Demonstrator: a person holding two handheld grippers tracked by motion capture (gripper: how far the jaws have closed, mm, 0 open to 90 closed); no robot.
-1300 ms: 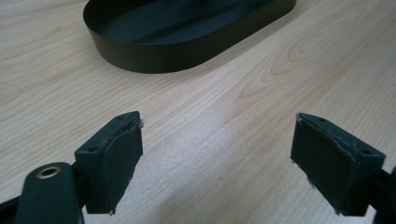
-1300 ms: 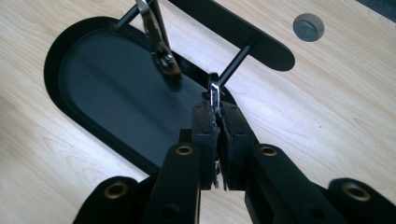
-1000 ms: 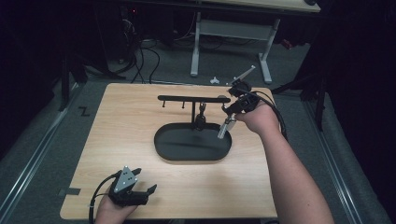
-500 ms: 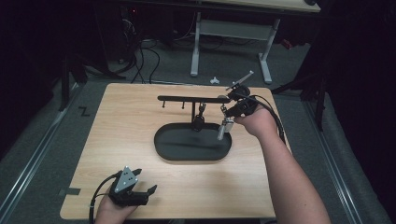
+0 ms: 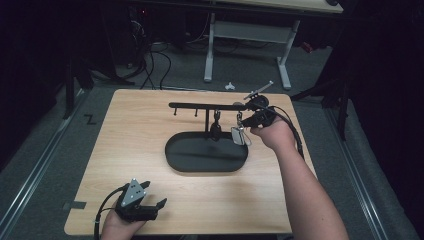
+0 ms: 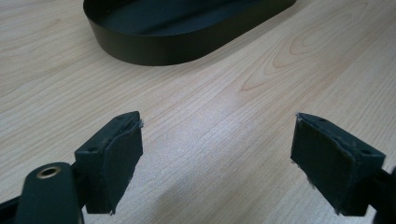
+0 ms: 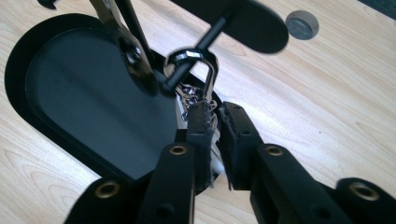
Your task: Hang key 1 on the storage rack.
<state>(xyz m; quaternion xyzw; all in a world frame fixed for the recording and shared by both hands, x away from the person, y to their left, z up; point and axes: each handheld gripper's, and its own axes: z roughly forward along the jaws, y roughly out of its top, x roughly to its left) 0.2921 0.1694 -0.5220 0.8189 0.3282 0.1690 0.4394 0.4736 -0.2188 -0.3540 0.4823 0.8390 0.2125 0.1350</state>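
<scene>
On the wooden bench (image 5: 150,150) stands a black oval tray (image 5: 206,155), and over it a black rack with a long bar (image 5: 200,106) and small pegs. The right claw (image 5: 243,131) is at the right part of this bar, above the right end of the tray. It has a key ring with a silver clasp (image 7: 196,70) and a small pale tag (image 5: 239,136) between its jaws. In the right gripper view the clasp sits over one thin black peg (image 7: 196,51) of the rack, and the tag hangs under it, just over the tray's edge. The jaws of the right claw (image 7: 212,121) have just been opening a little; they are still close together with the tag between them, but I cannot tell if the pads press on it.

The left claw (image 5: 150,202) rests at the near left corner of the bench, well apart from the tray. Its jaws are spread wide and hold nothing; between them I see bare wood.
</scene>
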